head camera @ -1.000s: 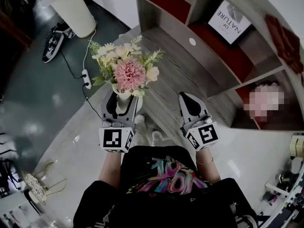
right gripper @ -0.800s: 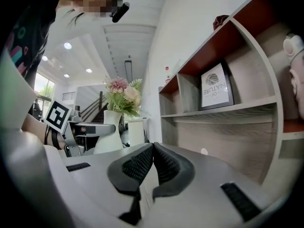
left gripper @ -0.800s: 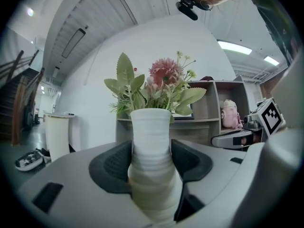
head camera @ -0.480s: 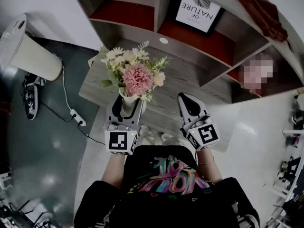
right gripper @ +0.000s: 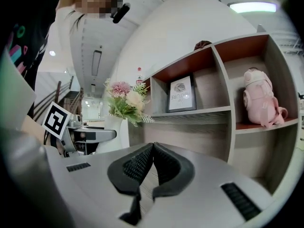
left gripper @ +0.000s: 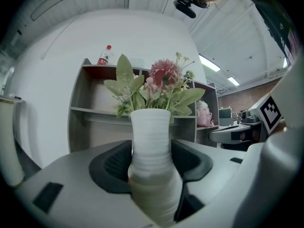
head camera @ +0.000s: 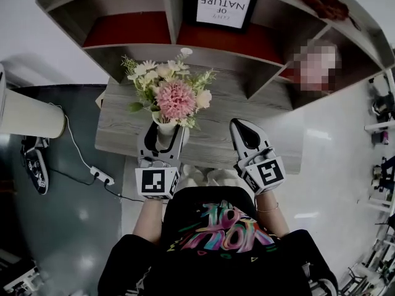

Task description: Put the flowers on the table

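White ribbed vase [left gripper: 151,146] of flowers [head camera: 176,97] in left gripper [head camera: 163,135], wood-grain table [head camera: 123,128]

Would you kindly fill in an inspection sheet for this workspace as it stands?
Surface: wooden table, in front of the shelf unit.
Job's things: flowers in a white vase, upright, held over the table's near edge.
Clutter: small white disc at the table's back.
Grippers: left gripper shut on the vase; right gripper shut, empty.
Cables: power strip and its cable on the floor, left of the table.
Surroundings: shelf unit holds a framed print and a pink toy; bottle on top; shoe on the floor.
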Motion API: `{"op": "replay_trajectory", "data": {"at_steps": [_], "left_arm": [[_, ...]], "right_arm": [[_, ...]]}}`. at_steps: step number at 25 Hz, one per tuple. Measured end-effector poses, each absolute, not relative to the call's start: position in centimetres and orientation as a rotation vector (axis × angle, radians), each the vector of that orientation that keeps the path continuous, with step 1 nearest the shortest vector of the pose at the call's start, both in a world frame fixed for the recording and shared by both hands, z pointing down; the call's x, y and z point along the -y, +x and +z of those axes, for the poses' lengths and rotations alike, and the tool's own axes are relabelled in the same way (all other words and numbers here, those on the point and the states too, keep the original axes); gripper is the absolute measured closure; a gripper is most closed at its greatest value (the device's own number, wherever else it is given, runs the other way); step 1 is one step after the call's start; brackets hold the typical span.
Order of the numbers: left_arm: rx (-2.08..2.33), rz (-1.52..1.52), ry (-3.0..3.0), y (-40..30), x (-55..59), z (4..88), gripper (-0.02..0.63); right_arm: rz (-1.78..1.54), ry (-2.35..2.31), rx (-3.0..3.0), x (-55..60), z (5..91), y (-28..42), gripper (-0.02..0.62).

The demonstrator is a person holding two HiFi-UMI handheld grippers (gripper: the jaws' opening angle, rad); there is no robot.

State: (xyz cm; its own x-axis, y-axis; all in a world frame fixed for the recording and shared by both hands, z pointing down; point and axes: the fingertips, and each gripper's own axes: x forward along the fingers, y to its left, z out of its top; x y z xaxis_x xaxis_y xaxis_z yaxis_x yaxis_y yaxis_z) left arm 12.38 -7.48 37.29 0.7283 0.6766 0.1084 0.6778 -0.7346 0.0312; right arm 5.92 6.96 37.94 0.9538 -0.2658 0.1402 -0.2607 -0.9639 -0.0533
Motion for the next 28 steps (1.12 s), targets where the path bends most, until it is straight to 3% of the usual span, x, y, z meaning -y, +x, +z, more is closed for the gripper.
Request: {"op": "replay_trajectory", "data": {"at_steps": [28], "left_arm": [[1.135,-0.169,-2.882,15.4,5.4,41.7,0.336]], "right_arm": [[-0.297,-2.985,-0.413,-7.2,41.4,7.7,0.578]]}}
